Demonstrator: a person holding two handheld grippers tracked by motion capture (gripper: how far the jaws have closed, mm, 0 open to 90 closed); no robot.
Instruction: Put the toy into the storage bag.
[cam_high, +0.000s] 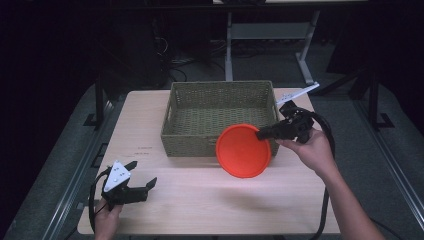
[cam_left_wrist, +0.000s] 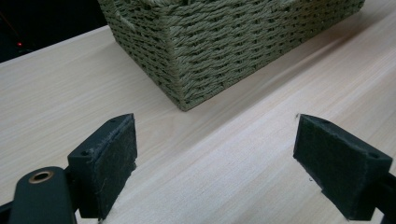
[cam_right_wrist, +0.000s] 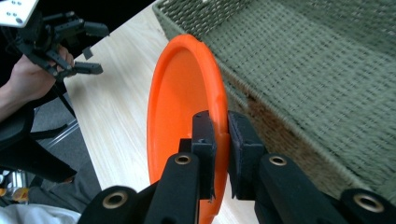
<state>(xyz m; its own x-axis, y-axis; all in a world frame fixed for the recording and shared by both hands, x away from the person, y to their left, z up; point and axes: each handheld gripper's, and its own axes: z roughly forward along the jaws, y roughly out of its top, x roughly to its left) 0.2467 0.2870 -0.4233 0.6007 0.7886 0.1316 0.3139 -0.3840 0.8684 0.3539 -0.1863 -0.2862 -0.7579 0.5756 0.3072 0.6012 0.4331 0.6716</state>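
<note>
An orange plastic plate (cam_high: 243, 150) hangs tilted on edge above the table, just in front of the woven green basket (cam_high: 220, 118). My right gripper (cam_high: 261, 134) is shut on the plate's right rim; in the right gripper view the plate (cam_right_wrist: 180, 107) stands between the two pads, with my right gripper (cam_right_wrist: 222, 135) clamped on its edge beside the basket's wall (cam_right_wrist: 299, 79). My left gripper (cam_high: 142, 175) rests at the table's front left, open and holding nothing. In the left gripper view my left gripper (cam_left_wrist: 215, 154) has its pads (cam_left_wrist: 114, 156) wide apart over bare wood, facing a basket corner (cam_left_wrist: 187, 60).
The light wooden table (cam_high: 200, 200) has free room across its front and left. A white strip (cam_high: 298, 93) lies at the basket's far right corner. Dark floor, table legs and cables lie beyond the table. The left hand with its gripper (cam_right_wrist: 51, 42) shows far off in the right gripper view.
</note>
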